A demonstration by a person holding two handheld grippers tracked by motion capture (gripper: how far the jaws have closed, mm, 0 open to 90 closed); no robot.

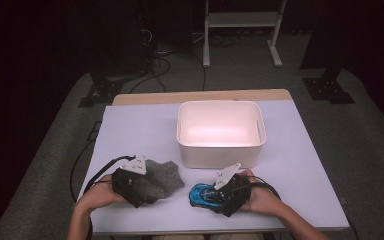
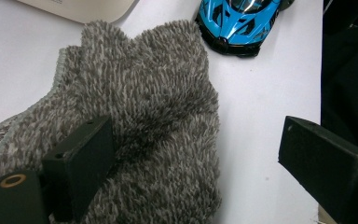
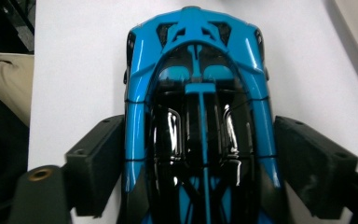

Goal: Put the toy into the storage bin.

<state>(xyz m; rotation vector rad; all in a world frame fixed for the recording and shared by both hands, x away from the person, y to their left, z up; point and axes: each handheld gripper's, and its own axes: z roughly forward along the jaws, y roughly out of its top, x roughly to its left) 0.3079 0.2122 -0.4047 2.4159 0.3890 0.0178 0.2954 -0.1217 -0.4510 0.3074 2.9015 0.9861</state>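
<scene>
Blue toy car (image 3: 198,126) lies lengthwise between my right gripper (image 3: 200,168) jaws, spread around its flanks, on the table (image 1: 145,130) before the bin (image 1: 221,132). Left gripper (image 2: 193,163), spread, straddles the grey cloth (image 2: 144,121).

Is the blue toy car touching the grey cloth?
Apart. The left gripper view shows bare white table between the car's nose and the cloth's edge. The high view shows the same gap.

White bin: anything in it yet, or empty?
Empty. The high view shows the white bin's inside bare; the blue toy car and grey fuzzy cloth both lie on the table outside it.
</scene>
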